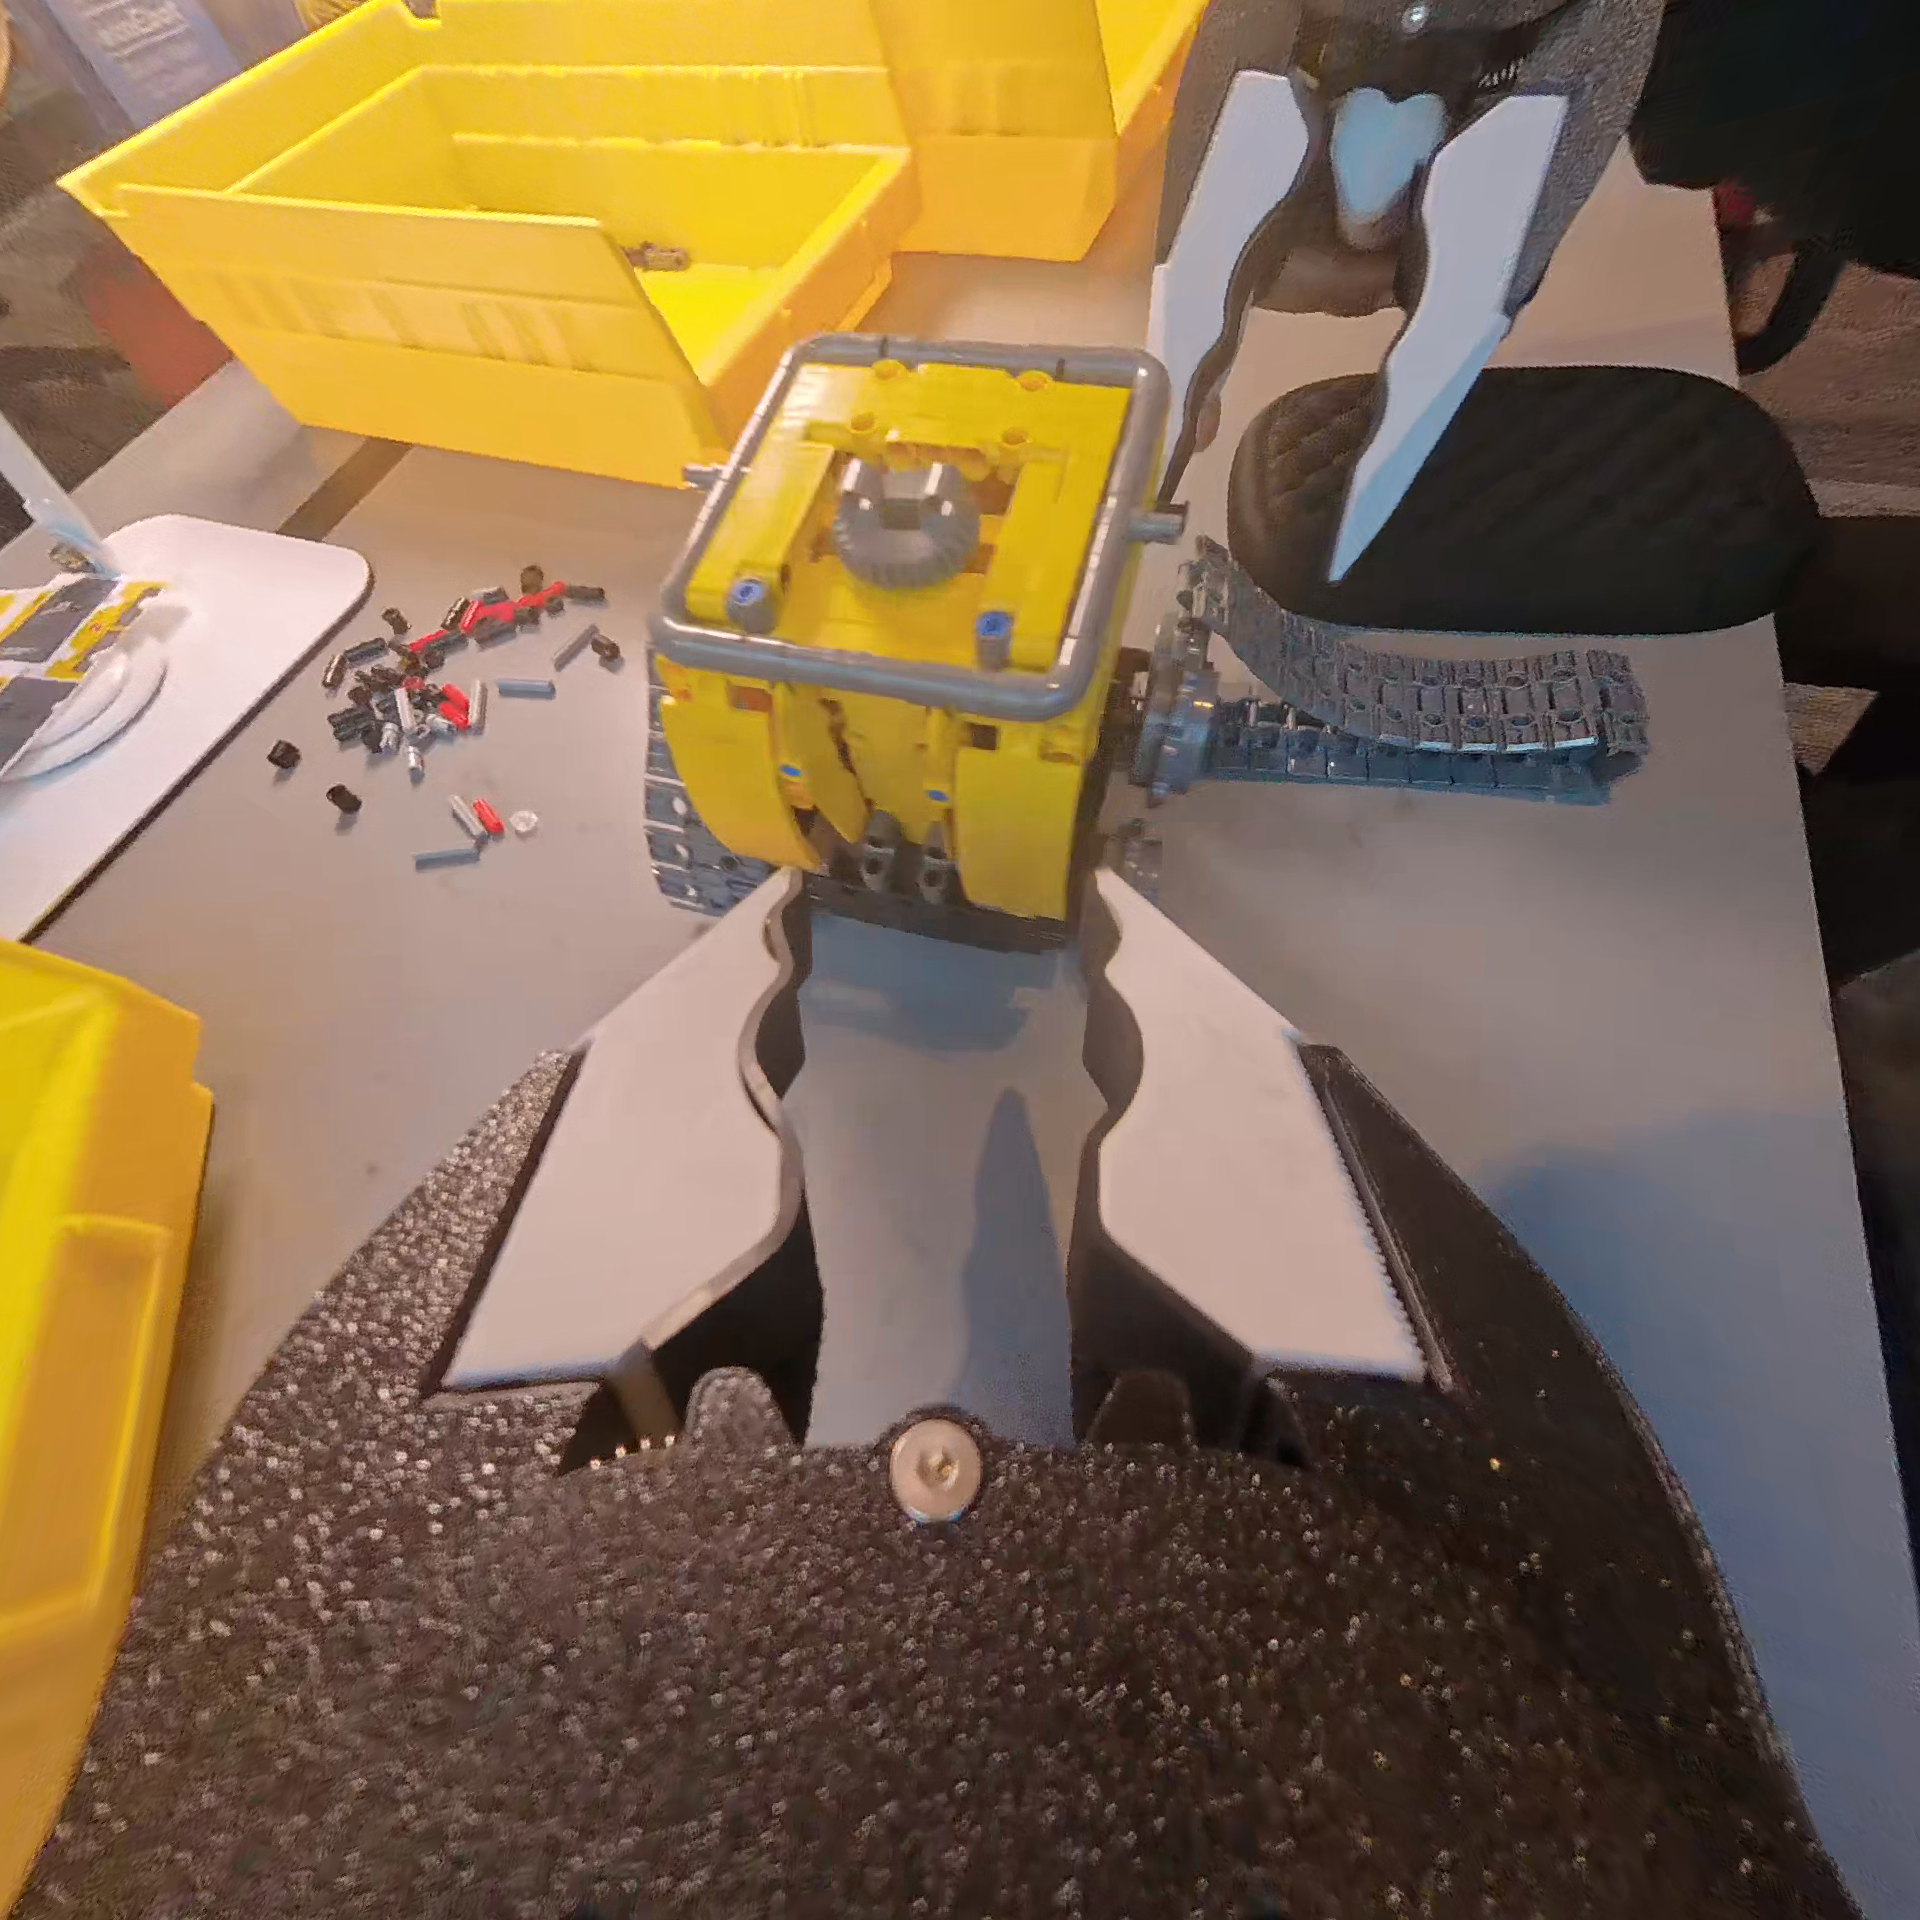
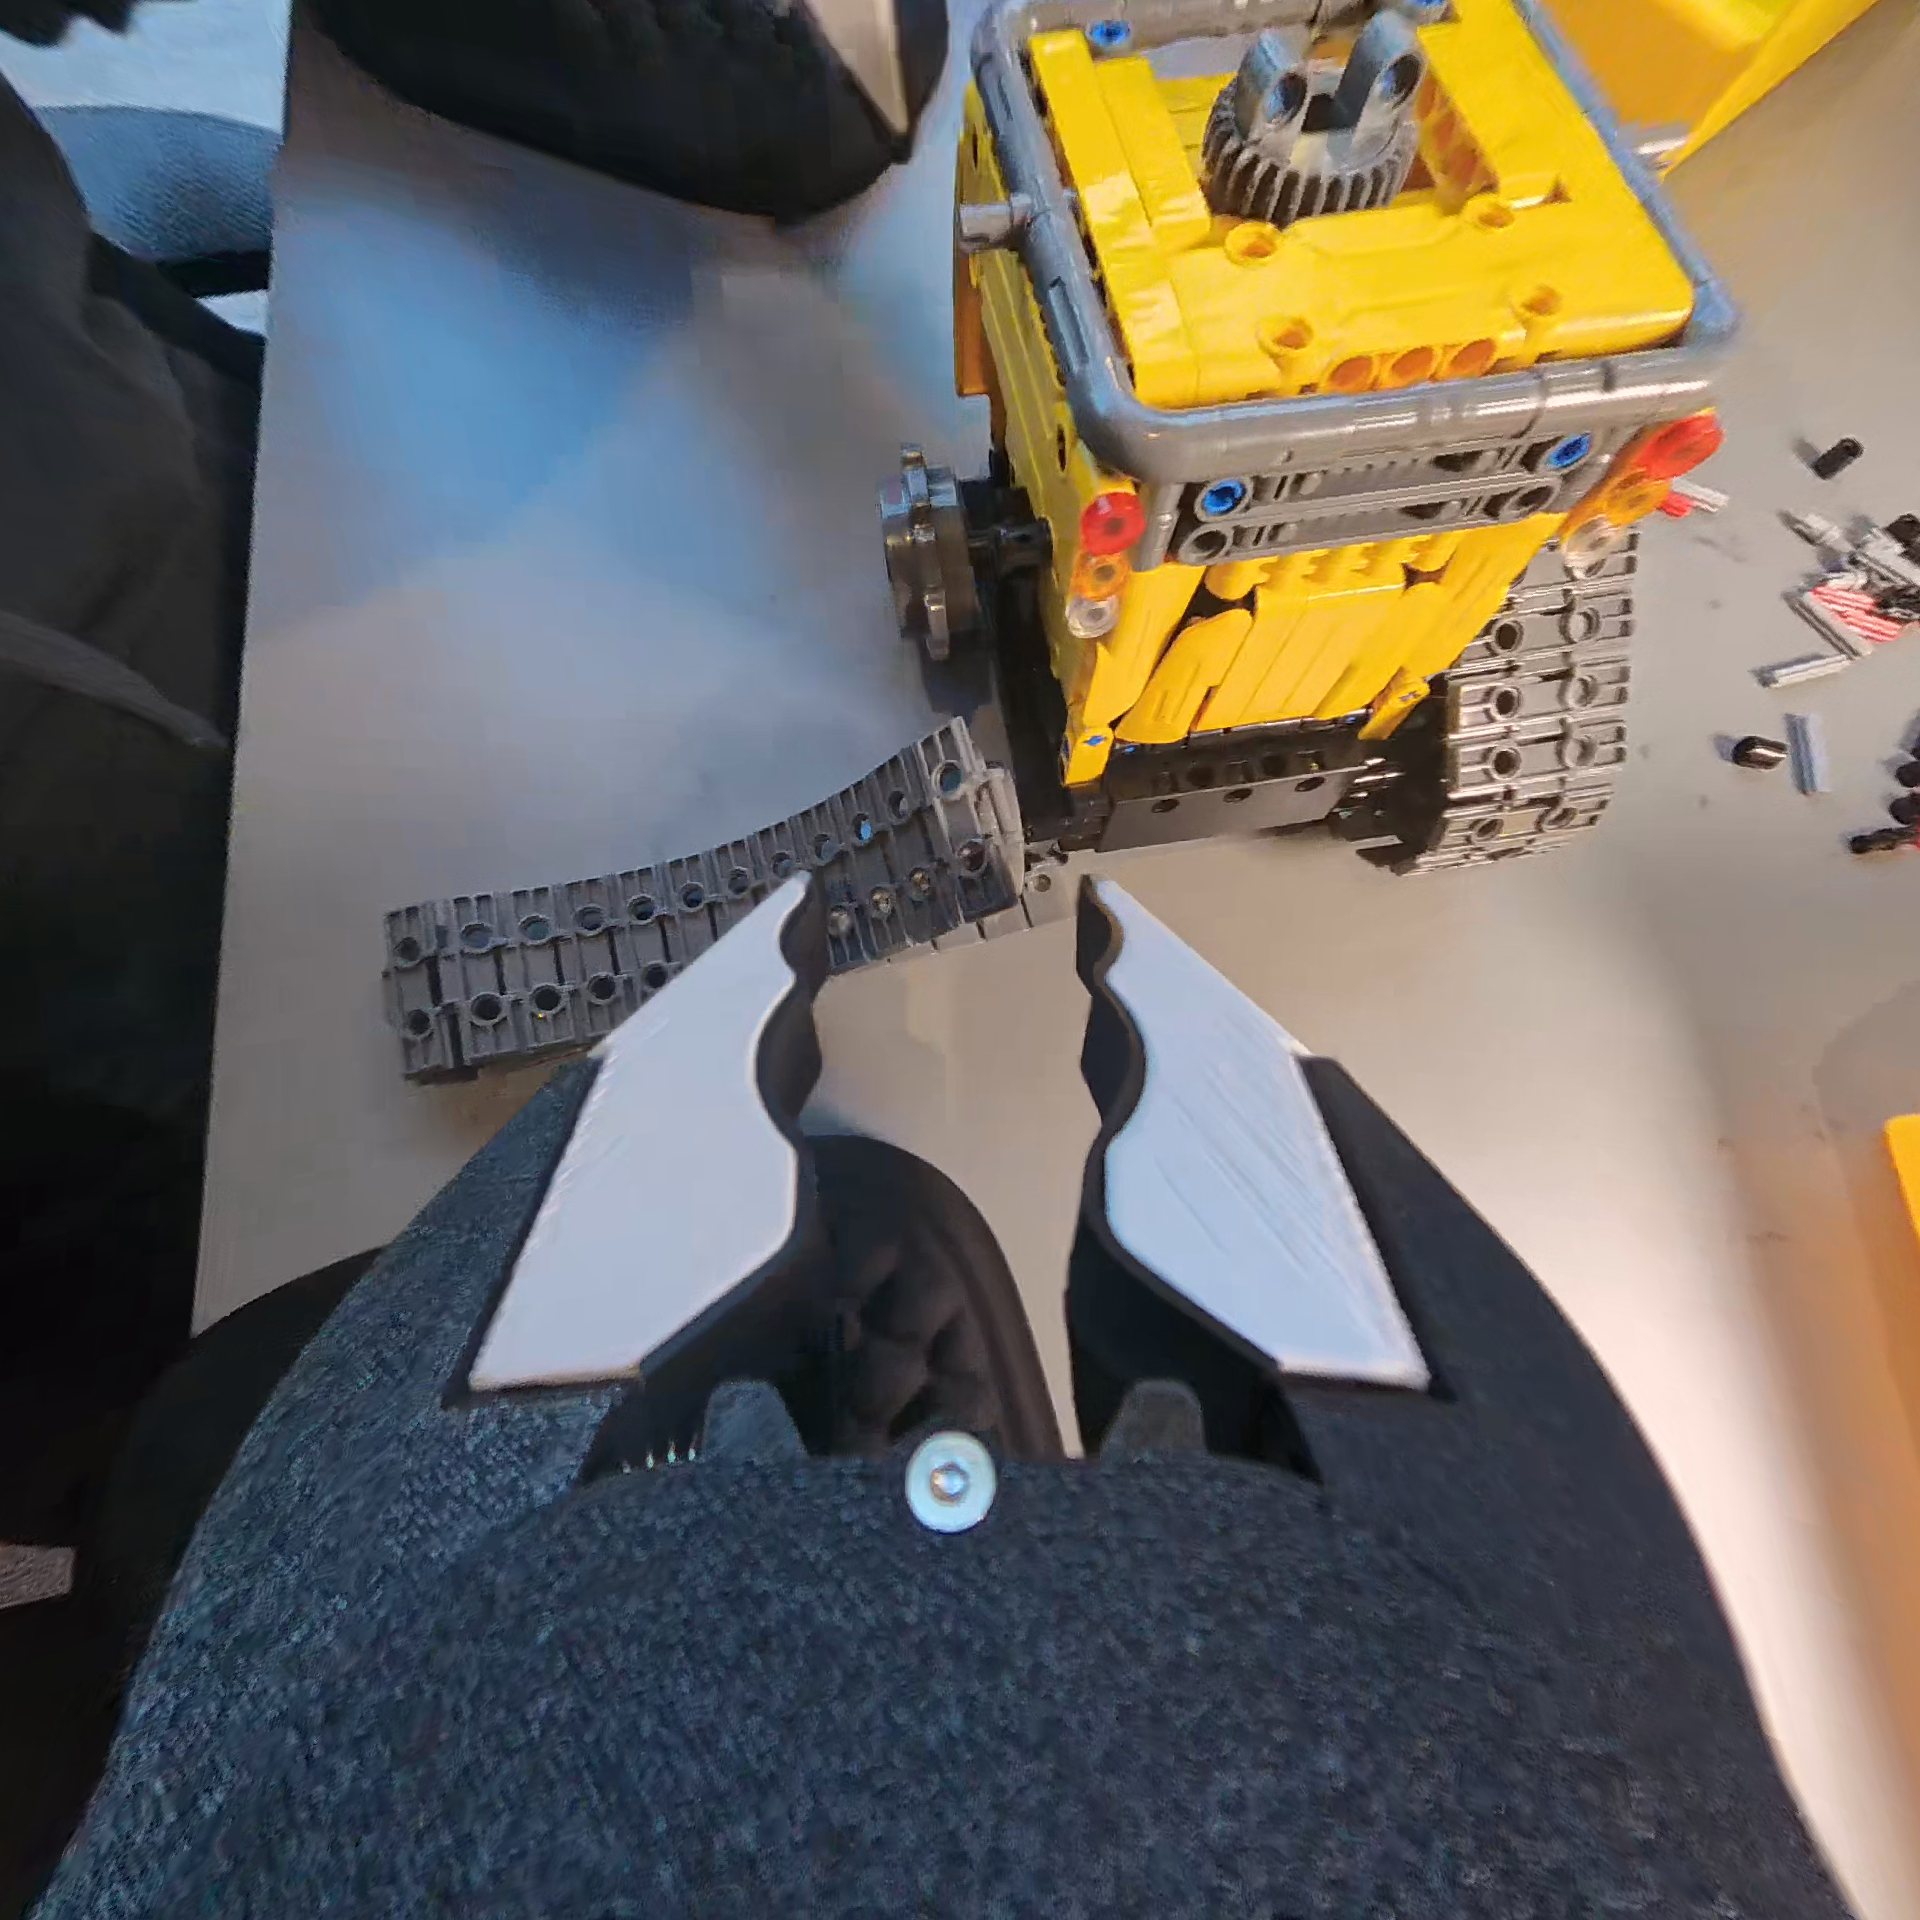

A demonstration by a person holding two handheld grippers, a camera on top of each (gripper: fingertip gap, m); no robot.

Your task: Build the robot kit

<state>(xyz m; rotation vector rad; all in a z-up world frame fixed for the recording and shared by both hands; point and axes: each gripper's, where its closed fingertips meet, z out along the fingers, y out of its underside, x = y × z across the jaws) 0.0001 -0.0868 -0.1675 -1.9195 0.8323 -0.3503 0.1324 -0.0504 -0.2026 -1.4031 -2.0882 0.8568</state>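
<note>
- Jaws: left gripper (image 1: 940, 894) spread apart, tips either side of the yellow brick-built model (image 1: 894, 665) at its base; contact can't tell. Right gripper (image 2: 945, 894) also apart, nothing held; left tip over the loose grey track strip (image 2: 665, 925).
- Model stands upright at table centre, approx 12 o'clock from left gripper; strip runs out toward 3 o'clock.
- Surface: grey table (image 1: 1403, 1039); small loose pins (image 1: 436, 675) at 10 o'clock.
- Room: yellow bins (image 1: 499, 229) at 11 o'clock, black chair (image 1: 1538, 499) past the table edge at 1 o'clock.
</note>
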